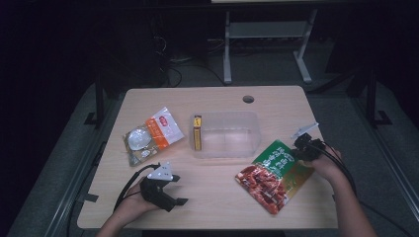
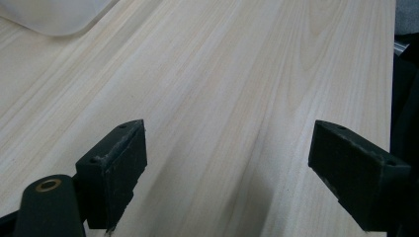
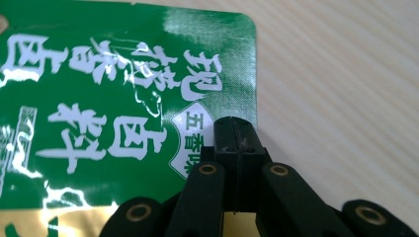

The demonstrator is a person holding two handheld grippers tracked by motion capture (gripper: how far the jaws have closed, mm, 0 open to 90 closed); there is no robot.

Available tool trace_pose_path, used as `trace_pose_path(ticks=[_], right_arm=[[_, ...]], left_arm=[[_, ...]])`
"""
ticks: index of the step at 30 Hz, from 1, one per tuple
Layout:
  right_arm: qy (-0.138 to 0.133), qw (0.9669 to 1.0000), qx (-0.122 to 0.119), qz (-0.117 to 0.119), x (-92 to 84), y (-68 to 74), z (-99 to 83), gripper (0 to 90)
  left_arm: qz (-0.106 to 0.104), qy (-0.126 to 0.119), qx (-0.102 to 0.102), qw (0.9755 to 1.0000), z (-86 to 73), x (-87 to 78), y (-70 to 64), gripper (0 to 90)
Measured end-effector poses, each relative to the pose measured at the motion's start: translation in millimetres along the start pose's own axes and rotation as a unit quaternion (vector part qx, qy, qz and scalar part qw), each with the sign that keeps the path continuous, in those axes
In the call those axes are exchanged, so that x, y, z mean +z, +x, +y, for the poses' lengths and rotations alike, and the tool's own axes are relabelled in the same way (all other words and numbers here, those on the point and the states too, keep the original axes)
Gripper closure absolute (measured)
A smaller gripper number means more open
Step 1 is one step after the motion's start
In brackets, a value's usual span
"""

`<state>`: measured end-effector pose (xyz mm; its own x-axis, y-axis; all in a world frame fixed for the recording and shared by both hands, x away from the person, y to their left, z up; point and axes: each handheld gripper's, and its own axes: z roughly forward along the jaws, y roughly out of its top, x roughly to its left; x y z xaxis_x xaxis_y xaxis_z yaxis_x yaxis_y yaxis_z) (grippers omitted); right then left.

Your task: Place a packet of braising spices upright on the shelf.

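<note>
A green and red snack packet [image 1: 274, 173] with white lettering lies flat on the wooden table's right side. My right gripper [image 1: 304, 143] is at its far right corner. In the right gripper view its jaws are pressed together, and the right gripper [image 3: 236, 128] tip sits over the green packet [image 3: 123, 98] near its edge. Whether the tip pinches the foil I cannot tell. My left gripper [image 1: 179, 189] rests low near the table's front left. In its own view the left gripper [image 2: 227, 168] stands wide open over bare wood.
A clear plastic tub [image 1: 232, 143] stands mid-table with a yellow box [image 1: 197, 132] upright against its left wall. One corner of the clear tub [image 2: 54, 15] shows in the left gripper view. A white and orange packet [image 1: 150, 136] lies at left. A cable hole [image 1: 248, 98] sits near the far edge.
</note>
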<state>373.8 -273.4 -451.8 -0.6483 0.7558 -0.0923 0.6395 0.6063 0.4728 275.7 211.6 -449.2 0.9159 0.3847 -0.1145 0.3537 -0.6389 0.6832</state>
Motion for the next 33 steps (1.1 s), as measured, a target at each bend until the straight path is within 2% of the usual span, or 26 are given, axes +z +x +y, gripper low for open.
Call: trace_pose_path(ticks=[8, 10, 11, 15, 17, 18, 19, 20, 21, 22, 23, 24, 25, 26, 29, 30, 32, 33], right_arm=[[0.005, 0.9995, -0.019, 0.025, -7.8, 23.3, -6.8, 90.0], [0.002, 0.9988, -0.027, 0.041, -10.3, 32.3, -8.6, 90.0], [-0.006, 0.9973, -0.034, 0.066, -11.7, 42.3, -10.0, 90.0], [-0.014, 0.9970, -0.050, 0.058, -17.7, 52.0, -8.8, 90.0], [-0.035, 0.9951, -0.054, 0.075, -27.9, 59.0, -11.9, 90.0], [-0.035, 0.9951, -0.054, 0.075, -27.9, 59.0, -11.9, 90.0], [-0.043, 0.9933, -0.059, 0.090, -31.1, 63.9, -14.5, 90.0], [-0.044, 0.9923, -0.067, 0.095, -33.5, 71.4, -18.0, 90.0], [-0.042, 0.9894, -0.081, 0.113, -36.2, 83.3, -24.1, 90.0], [-0.042, 0.9894, -0.081, 0.113, -36.2, 83.3, -24.1, 90.0], [-0.043, 0.9851, -0.095, 0.137, -38.4, 94.6, -29.4, 90.0], [-0.043, 0.9851, -0.095, 0.137, -38.4, 94.6, -29.4, 90.0], [-0.044, 0.9793, -0.115, 0.161, -39.6, 105.0, -33.2, 90.0], [-0.044, 0.9766, -0.119, 0.174, -39.8, 109.0, -34.2, 90.0], [-0.033, 0.9679, -0.158, 0.193, -32.2, 120.7, -34.4, 90.0], [-0.033, 0.9679, -0.158, 0.193, -32.2, 120.7, -34.4, 90.0], [-0.032, 0.9659, -0.157, 0.204, -28.9, 126.1, -30.8, 90.0], [-0.035, 0.9645, -0.164, 0.204, -26.8, 127.2, -28.6, 90.0]], left_arm=[[0.000, -0.001, 0.001, 1.0000, 0.2, -1.1, 0.3, 14.5], [0.000, -0.004, 0.000, 1.0000, 0.0, -1.2, 0.2, 14.5], [0.001, -0.007, 0.000, 1.0000, -0.4, -1.0, 0.2, 14.5], [0.001, -0.007, 0.001, 1.0000, -0.2, -1.3, -0.1, 14.5], [0.001, -0.008, 0.003, 1.0000, -0.3, -1.7, -0.5, 14.5], [0.001, -0.008, 0.003, 1.0000, -0.3, -1.7, -0.5, 14.5], [0.000, -0.007, 0.003, 1.0000, -0.6, -1.5, 0.0, 14.5], [0.000, -0.005, 0.002, 1.0000, -0.8, -1.1, 0.6, 14.5], [-0.001, -0.005, 0.000, 1.0000, -0.9, -0.5, 0.7, 14.5], [0.001, -0.003, 0.002, 1.0000, -0.8, -0.5, 1.0, 14.5], [0.000, 0.001, 0.004, 1.0000, 0.0, -0.5, 0.5, 14.6], [0.000, 0.001, 0.004, 1.0000, 0.0, -0.5, 0.5, 14.5], [-0.001, -0.002, 0.003, 1.0000, 0.6, 0.1, -1.5, 14.5], [-0.002, -0.002, 0.001, 1.0000, 0.9, 0.6, -2.3, 14.6], [-0.001, 0.001, 0.006, 1.0000, 1.5, 1.8, -2.2, 14.5], [-0.001, 0.001, 0.006, 1.0000, 1.5, 1.8, -2.2, 14.5], [-0.002, -0.001, 0.004, 1.0000, 1.7, 2.8, -2.4, 14.5], [-0.002, 0.000, 0.005, 1.0000, 1.7, 2.9, -2.3, 14.5]])
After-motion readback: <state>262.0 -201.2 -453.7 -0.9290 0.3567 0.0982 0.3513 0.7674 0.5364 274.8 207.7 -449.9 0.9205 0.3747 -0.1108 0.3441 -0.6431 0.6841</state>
